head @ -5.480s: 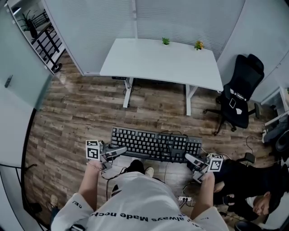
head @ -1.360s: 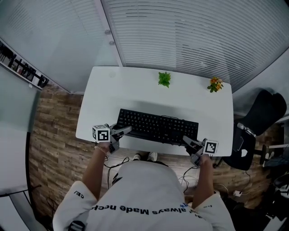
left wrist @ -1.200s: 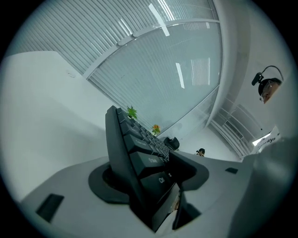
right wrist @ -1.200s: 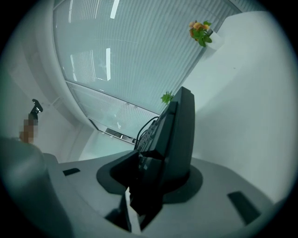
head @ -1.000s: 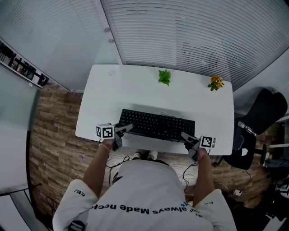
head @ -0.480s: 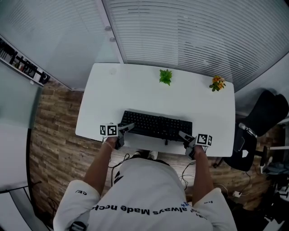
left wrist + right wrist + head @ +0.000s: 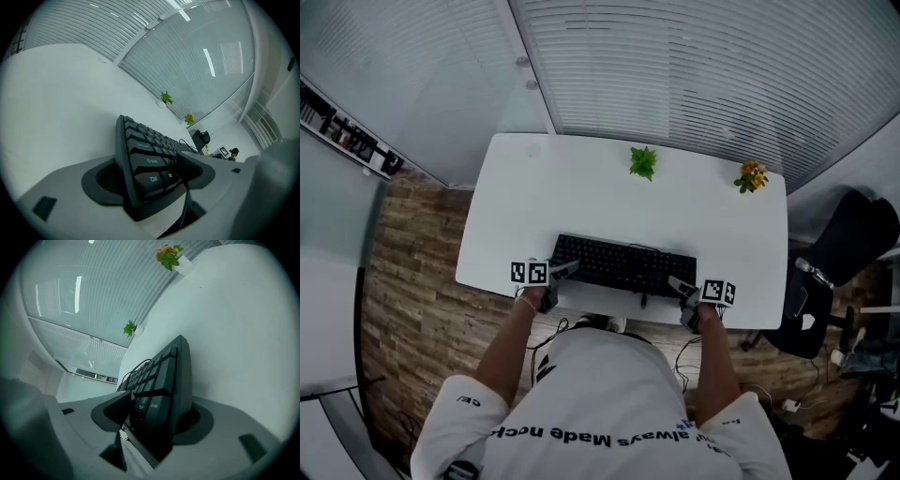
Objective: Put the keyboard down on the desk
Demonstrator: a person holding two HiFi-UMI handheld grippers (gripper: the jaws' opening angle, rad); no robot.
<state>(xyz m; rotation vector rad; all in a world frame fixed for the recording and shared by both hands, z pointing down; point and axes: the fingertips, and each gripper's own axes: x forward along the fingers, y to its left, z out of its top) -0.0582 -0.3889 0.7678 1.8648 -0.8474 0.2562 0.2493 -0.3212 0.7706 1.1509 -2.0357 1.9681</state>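
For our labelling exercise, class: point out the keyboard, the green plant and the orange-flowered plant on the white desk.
keyboard (image 7: 623, 264), head view, middle of its keys
green plant (image 7: 643, 161), head view, its leaves
orange-flowered plant (image 7: 752, 174), head view, its blossoms

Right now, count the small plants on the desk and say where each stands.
2. A green plant stands midway along the far edge of the desk; an orange-flowered plant stands near its far right corner. None seems hidden.
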